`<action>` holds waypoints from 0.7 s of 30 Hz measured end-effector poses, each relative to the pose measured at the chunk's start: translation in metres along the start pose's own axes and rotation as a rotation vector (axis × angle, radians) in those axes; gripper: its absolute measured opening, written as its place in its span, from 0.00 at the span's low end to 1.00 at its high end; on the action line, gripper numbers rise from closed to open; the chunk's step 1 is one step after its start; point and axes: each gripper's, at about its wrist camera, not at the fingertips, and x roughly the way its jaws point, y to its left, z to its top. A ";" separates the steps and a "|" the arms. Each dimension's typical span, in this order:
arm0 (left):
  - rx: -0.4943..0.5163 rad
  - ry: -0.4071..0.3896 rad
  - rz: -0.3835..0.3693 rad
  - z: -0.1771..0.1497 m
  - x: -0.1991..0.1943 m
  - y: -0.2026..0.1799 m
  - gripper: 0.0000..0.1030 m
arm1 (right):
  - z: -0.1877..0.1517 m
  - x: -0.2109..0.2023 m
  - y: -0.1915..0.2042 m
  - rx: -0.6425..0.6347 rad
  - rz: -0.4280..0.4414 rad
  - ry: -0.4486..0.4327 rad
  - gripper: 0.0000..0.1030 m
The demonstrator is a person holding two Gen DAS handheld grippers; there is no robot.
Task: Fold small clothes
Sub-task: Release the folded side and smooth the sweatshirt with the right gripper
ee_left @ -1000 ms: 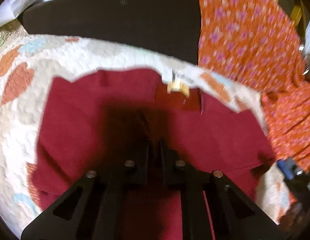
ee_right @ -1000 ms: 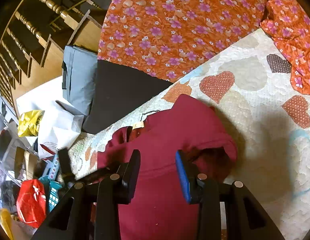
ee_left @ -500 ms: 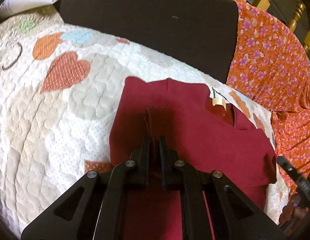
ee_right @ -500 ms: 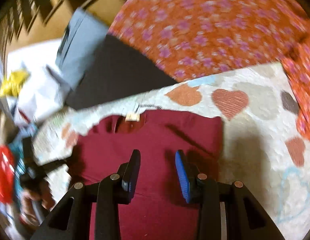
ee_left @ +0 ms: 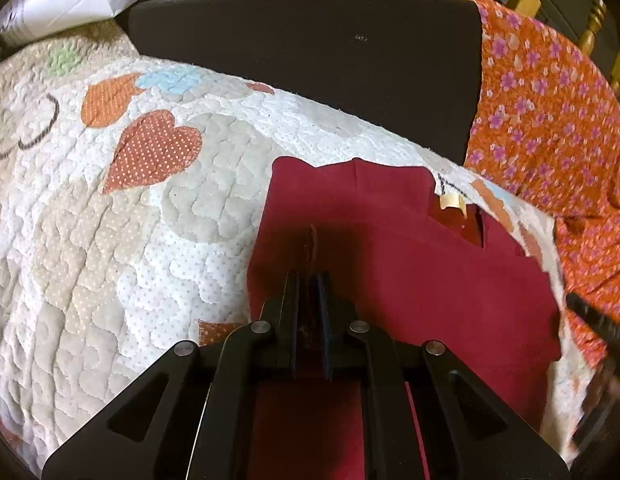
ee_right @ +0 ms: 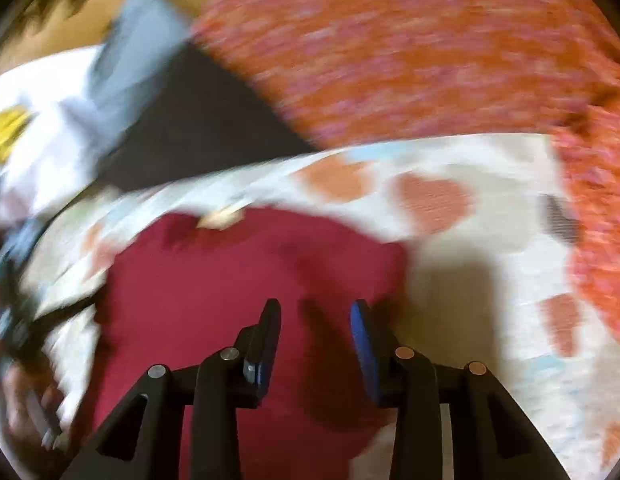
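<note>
Left hand-held gripper [ee_left: 308, 280] clamped; right [ee_right: 314, 312] seemingly agape.

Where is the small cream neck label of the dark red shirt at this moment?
In the left wrist view, the small cream neck label sits upper right of centre, at the dark red shirt's far edge, near the orange floral cloth.

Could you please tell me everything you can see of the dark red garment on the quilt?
The dark red garment is a small top of soft, plain knit-looking fabric, lying mostly flat on the heart-patterned quilt. Its neckline, with a cream label, faces the far edge. The left side looks folded inward, giving a straight edge. The left gripper is shut on a raised pinch of the fabric. The right gripper hangs open over the garment's right part; that view is blurred.
</note>
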 end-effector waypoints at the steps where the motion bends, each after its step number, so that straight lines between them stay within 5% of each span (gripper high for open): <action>1: 0.010 0.000 0.008 -0.001 0.001 -0.002 0.07 | 0.005 0.007 -0.013 0.054 -0.016 0.015 0.37; 6: 0.004 0.009 0.011 0.000 0.007 -0.003 0.07 | 0.011 0.044 -0.041 0.166 -0.046 0.087 0.37; 9: 0.005 0.011 0.013 0.000 0.009 -0.002 0.07 | 0.016 0.064 -0.032 0.126 0.038 0.095 0.36; 12: 0.009 0.011 0.017 0.000 0.010 -0.003 0.07 | 0.022 0.063 -0.020 0.016 -0.056 0.066 0.08; 15: 0.015 0.015 0.022 0.000 0.013 -0.004 0.07 | 0.030 0.042 -0.019 -0.010 -0.144 -0.030 0.08; 19: 0.011 0.020 0.022 0.000 0.015 -0.005 0.07 | 0.020 0.074 -0.020 -0.055 -0.224 0.060 0.08; 21: 0.012 0.018 0.024 -0.001 0.014 -0.004 0.07 | 0.017 0.064 -0.029 0.012 -0.198 0.027 0.10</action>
